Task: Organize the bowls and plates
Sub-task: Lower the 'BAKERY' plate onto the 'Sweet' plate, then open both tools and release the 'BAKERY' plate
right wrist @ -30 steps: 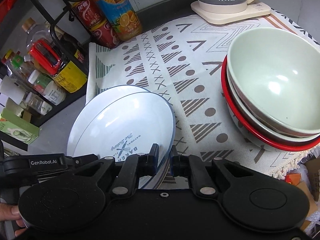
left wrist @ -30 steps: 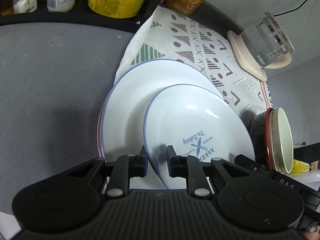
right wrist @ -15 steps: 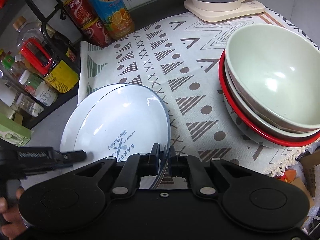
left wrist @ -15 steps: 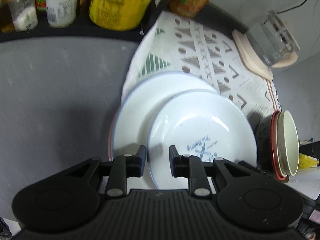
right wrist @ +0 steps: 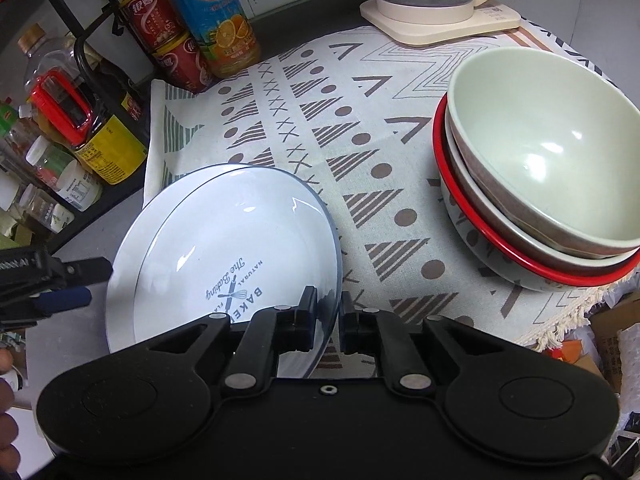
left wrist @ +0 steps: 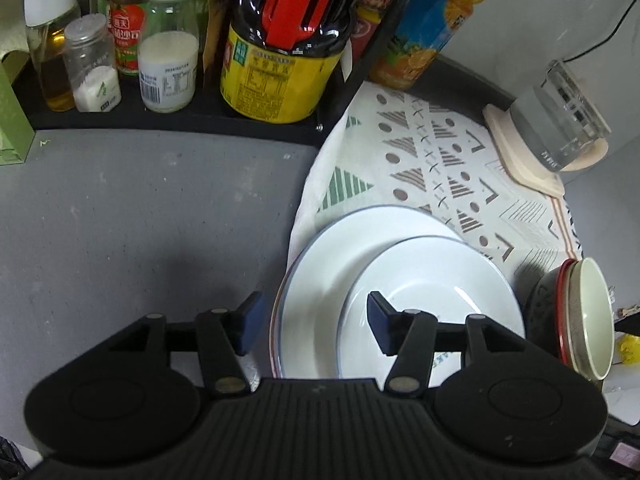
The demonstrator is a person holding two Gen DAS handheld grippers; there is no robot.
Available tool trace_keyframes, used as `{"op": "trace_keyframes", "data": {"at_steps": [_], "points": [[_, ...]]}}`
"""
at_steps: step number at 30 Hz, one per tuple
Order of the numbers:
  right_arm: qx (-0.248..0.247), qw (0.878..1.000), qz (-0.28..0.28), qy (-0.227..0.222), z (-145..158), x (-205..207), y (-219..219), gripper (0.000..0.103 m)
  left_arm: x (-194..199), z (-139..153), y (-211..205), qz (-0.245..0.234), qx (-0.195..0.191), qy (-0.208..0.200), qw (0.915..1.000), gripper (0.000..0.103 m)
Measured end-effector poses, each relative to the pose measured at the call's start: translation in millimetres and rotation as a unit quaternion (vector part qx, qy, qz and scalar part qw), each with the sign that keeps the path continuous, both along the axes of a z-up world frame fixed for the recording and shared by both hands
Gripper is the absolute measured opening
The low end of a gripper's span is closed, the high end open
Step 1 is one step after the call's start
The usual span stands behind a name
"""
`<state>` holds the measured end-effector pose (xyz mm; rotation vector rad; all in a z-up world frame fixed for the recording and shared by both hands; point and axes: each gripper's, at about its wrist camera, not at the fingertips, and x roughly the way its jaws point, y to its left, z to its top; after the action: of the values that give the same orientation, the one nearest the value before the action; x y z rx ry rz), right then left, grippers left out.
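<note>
A small white plate with blue rim and bakery print lies on a larger white plate on the patterned cloth. My right gripper is shut on the small plate's right rim. My left gripper is open, pulled back above the plates' left side and holding nothing; it also shows at the left edge of the right wrist view. The small plate also shows in the left wrist view. A stack of bowls with a pale green one on top stands to the right.
A black rack with bottles and jars lines the back left. An orange juice bottle and red cans stand behind the cloth. A glass kettle on a cream base stands at the back right. Grey counter lies left.
My left gripper let go of the small plate's rim, opened wide and drew back. My right gripper stays shut on the small plate, which has settled lower onto the large plate.
</note>
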<state>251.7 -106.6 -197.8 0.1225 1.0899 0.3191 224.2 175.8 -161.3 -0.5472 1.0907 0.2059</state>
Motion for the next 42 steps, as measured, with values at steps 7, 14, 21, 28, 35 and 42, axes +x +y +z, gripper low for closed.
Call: {"op": "trace_keyframes", "data": {"at_steps": [7,14,21,28,35,42], "points": [[-0.001,1.000,0.005,-0.003,-0.6,-0.4,0.5,0.011,3.3,-15.3,-9.8,-0.007,0.003,0.025,0.9997,0.054],[-0.005,1.000,0.010,-0.003,-3.6,1.3,1.2,0.016,3.2,-27.1,-8.8,-0.002,0.012,0.034,0.9993,0.054],[-0.014,1.000,0.023,-0.007,-9.1,4.5,5.8,0.021,1.4,-27.1,-8.9,-0.003,0.016,0.018,0.9997,0.050],[-0.016,1.000,0.027,0.005,-17.4,6.5,11.7,0.023,-2.4,-23.6,-4.8,0.009,0.011,0.001,0.9999,0.036],[-0.010,0.999,0.030,0.007,-19.9,8.3,10.9,0.030,-5.7,-22.3,1.0,0.019,0.002,-0.002,0.9998,0.026],[-0.009,0.999,0.034,0.006,-19.6,7.0,16.5,0.036,-8.9,-21.8,6.5,0.027,-0.002,-0.003,0.9996,0.018]]}}
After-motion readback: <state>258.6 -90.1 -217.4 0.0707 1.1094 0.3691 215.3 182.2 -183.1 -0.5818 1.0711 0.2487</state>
